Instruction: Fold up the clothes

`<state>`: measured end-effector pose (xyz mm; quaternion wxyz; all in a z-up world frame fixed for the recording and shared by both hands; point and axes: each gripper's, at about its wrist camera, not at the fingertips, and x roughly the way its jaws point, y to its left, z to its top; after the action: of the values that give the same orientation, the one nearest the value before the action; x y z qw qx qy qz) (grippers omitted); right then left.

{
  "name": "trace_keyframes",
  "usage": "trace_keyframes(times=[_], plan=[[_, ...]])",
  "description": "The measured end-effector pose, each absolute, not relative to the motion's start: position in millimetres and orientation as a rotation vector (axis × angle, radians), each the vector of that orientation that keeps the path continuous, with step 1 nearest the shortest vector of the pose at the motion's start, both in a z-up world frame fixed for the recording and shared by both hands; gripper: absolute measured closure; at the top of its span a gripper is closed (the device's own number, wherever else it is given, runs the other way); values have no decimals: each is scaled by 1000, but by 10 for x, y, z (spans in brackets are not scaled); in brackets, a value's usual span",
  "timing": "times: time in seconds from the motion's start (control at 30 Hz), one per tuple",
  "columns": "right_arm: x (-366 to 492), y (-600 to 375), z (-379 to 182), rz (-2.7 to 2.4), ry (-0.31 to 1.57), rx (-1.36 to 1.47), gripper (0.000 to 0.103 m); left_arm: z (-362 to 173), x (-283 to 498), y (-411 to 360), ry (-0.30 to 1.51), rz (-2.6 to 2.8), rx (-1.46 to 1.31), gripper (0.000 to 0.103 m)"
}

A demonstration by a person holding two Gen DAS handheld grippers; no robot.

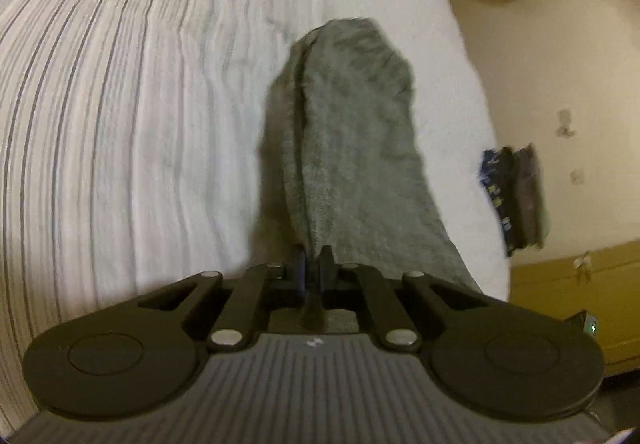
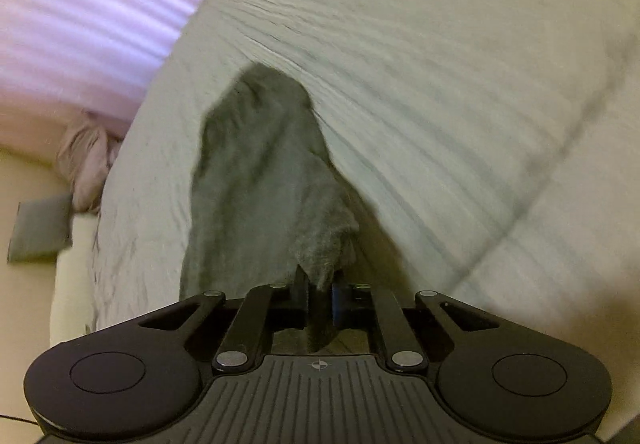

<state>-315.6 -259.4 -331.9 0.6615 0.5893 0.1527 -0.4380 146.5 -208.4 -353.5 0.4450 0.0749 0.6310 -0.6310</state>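
Both claws, left [image 1: 314, 264] and right [image 2: 320, 286], clamp the grey cloth [image 1: 344, 132], which runs lengthwise away.

— What does the garment look like?
— A grey fleecy cloth [image 1: 344, 132], soft and fuzzy, with a dark seam or fold running lengthwise.
— Its pose?
— Bunched into a narrow hanging strip, stretching from six o'clock toward twelve, over pale striped bedding [image 1: 120, 104].

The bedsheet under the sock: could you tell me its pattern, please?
White bedsheet with thin dark stripes, clearest in the left wrist view.
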Motion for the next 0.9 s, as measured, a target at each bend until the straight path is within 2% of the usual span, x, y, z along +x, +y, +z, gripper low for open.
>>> trace_keyframes(times=[0.17,0.27,0.37,0.43,0.5,0.6,0.7,0.9], plan=[[-3371,-2665,-2954,-934,456,1209,95,-3338,1074,-1594,1575,-1543,129,100],[-3534,-2579,-3314,-902,556,1305,94,-3527,775,-1312,1561,-1394,184,98],[-3754,-2408,-3670,-900,623,1401,73,-3684,562,-1066,1542,-1220,251,95],[-3940,-2279,-3749,-872,586,1436,73,-3612,472,-876,1524,-1178,197,91],[-4101,-2210,-3733,-838,534,1459,73,-3535,413,-717,1525,-1148,150,79],[-4201,-2199,-3704,-810,489,1443,73,-3499,305,-611,1520,-1123,108,78],[-4166,-2275,-3735,-781,459,1430,73,-3494,226,-601,1507,-1121,71,71],[-4063,-2329,-3879,-784,465,1420,73,-3628,303,-728,1469,-1112,24,70]])
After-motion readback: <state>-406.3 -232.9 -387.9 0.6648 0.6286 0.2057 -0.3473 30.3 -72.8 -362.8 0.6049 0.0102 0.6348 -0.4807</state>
